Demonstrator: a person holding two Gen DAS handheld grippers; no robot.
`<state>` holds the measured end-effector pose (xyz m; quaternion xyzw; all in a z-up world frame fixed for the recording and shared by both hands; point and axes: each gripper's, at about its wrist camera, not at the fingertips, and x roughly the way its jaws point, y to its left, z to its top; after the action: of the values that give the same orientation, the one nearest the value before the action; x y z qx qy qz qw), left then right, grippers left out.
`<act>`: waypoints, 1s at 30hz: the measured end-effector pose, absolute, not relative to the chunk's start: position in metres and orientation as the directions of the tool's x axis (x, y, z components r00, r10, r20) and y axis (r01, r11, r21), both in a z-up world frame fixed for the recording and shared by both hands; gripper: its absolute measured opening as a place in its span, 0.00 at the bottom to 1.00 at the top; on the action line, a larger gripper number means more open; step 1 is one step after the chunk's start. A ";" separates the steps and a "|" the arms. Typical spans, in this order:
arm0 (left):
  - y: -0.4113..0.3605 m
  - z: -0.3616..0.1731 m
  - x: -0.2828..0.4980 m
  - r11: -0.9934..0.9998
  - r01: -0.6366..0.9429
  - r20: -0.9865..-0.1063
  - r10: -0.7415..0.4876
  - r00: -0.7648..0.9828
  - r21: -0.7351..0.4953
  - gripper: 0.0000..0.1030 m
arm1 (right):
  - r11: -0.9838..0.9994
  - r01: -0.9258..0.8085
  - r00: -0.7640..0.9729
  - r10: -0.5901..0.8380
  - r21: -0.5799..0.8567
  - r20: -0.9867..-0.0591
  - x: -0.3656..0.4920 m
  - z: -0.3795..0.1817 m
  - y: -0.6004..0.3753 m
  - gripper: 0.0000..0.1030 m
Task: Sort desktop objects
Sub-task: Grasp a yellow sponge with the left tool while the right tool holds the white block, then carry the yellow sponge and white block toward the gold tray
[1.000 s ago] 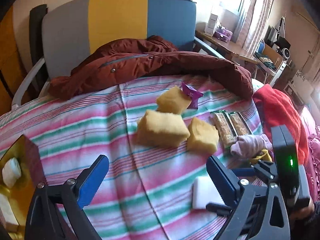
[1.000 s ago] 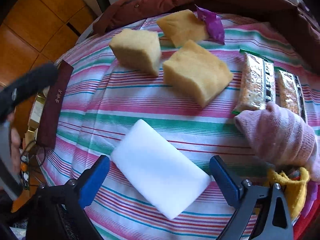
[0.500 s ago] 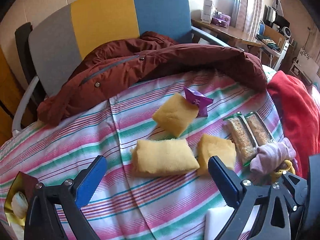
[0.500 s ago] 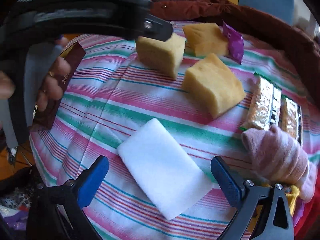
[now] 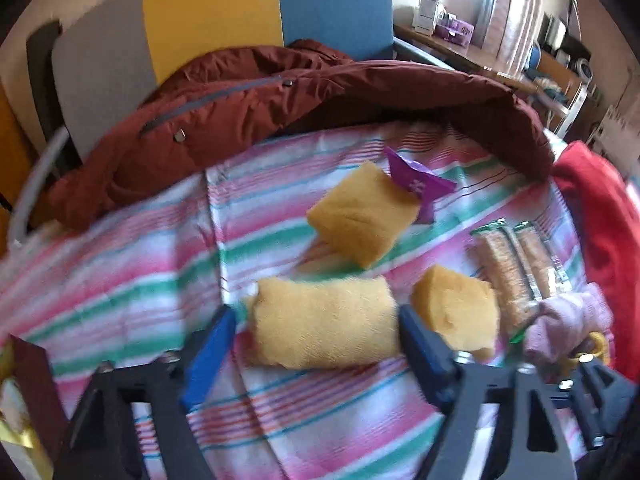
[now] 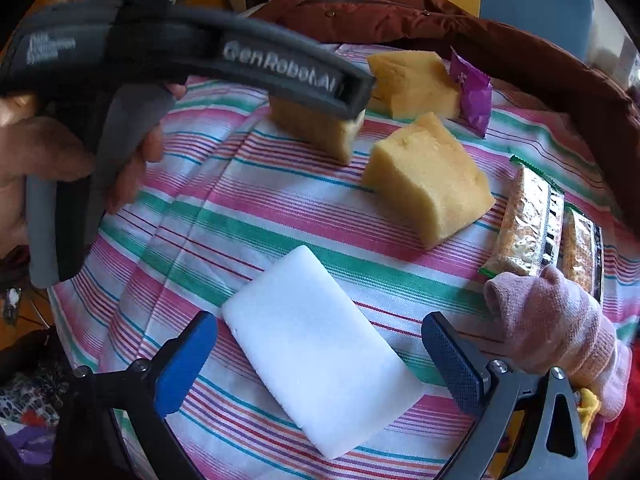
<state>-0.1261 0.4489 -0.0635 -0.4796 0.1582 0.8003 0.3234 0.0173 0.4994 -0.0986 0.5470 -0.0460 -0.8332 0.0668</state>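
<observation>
Left wrist: striped tablecloth (image 5: pixel 120 280), maroon jacket (image 5: pixel 320 96) behind.

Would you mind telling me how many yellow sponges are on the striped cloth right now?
3. One yellow sponge lies between the open left gripper fingers, a second just to its right, a third farther back beside the purple wrapper. None seems hidden.
</observation>
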 end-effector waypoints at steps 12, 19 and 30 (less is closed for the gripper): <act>0.407 -0.018 -0.083 -0.759 -0.650 -0.824 0.394 -0.408 -0.042 0.62 | -0.990 0.085 -0.384 -0.137 0.113 -0.913 0.022 -0.102 0.502 0.72; 0.357 0.030 -0.044 -0.784 -0.619 -0.766 0.421 -0.486 -0.038 0.62 | -0.992 0.089 -0.389 -0.119 0.091 -0.914 0.023 -0.101 0.502 0.70; 0.262 0.069 -0.013 -0.860 -0.511 -0.692 0.379 -0.615 -0.018 0.62 | -0.983 0.066 -0.417 -0.183 0.172 -0.890 0.021 -0.090 0.499 0.69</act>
<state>-0.0127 0.2615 0.0690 -0.3616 0.0909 0.8939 0.2489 0.0214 0.4994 -0.0897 0.5349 -0.0550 -0.8398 0.0741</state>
